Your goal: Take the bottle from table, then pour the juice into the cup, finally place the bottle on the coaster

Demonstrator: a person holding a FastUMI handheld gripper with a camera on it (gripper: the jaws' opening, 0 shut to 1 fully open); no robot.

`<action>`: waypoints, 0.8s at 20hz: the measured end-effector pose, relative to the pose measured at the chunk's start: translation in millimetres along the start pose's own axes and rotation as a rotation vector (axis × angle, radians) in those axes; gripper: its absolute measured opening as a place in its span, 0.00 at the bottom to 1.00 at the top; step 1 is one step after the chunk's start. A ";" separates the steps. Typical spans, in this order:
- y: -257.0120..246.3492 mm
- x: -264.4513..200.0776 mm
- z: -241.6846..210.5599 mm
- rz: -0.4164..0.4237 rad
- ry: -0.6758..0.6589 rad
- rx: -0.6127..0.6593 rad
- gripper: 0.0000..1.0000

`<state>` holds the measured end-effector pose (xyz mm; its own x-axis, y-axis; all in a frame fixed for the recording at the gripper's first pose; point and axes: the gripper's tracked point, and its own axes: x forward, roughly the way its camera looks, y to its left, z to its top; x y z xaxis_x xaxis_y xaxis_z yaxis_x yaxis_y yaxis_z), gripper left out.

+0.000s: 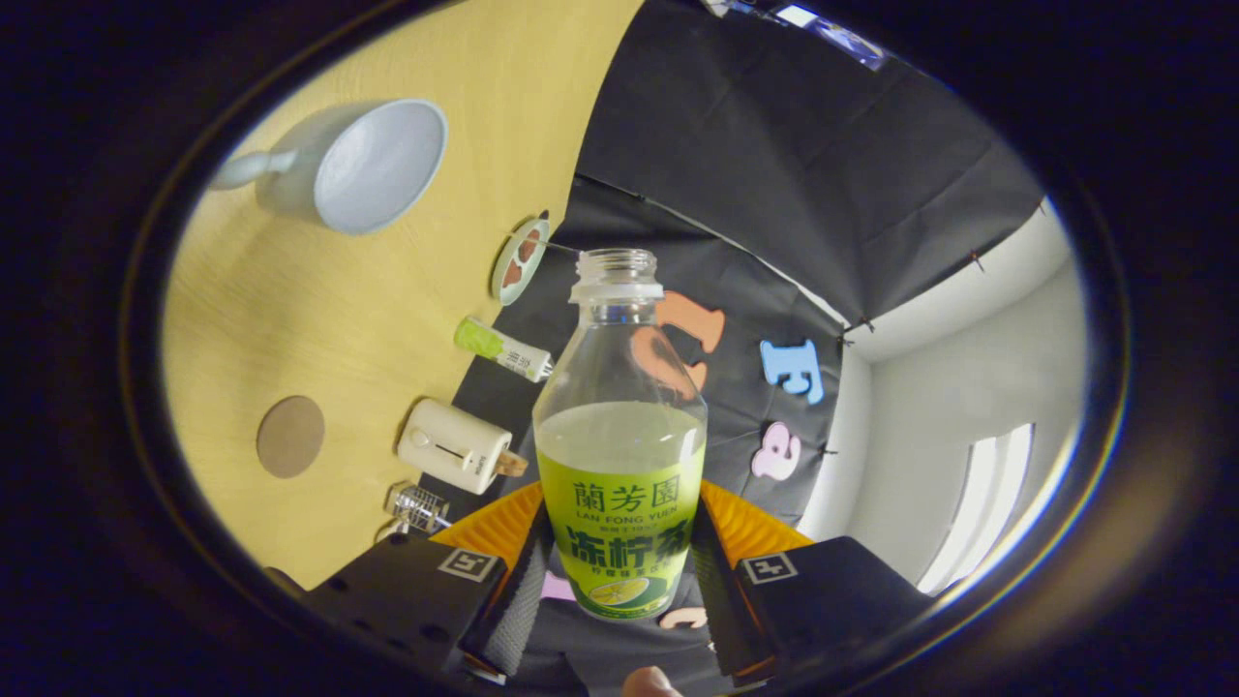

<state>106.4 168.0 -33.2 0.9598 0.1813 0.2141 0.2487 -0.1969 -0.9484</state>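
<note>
A clear uncapped bottle [619,426] with a green label and pale juice sits between my fingers, and my gripper [619,571] is shut on its lower body. The whole view is rolled, so the wooden table [319,319] stands off to the left of the bottle. A light grey cup [363,169] with a handle rests on that table, well beyond the fingers, its inside bare. A round brown coaster [290,436] lies on the table nearer the fingers, apart from the cup.
Along the table's back edge lie a small patterned dish [520,259], a green and white tube [503,350], a white boxy device [455,445] and a small clear glass item [418,507]. Black cloth wall [774,165] behind; a fingertip [647,681] shows below the fingers.
</note>
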 end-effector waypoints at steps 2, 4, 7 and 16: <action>0.7 -2.3 0.3 0.011 0.006 0.062 0.77; 3.2 -8.0 -1.4 0.026 0.025 0.124 0.77; 8.3 -12.7 -4.3 0.060 0.049 0.227 0.77; 20.8 -19.9 -16.3 0.212 0.124 0.784 0.77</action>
<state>94.6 144.5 -53.3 0.9951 0.0987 -0.0073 -0.0582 0.5236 -0.8500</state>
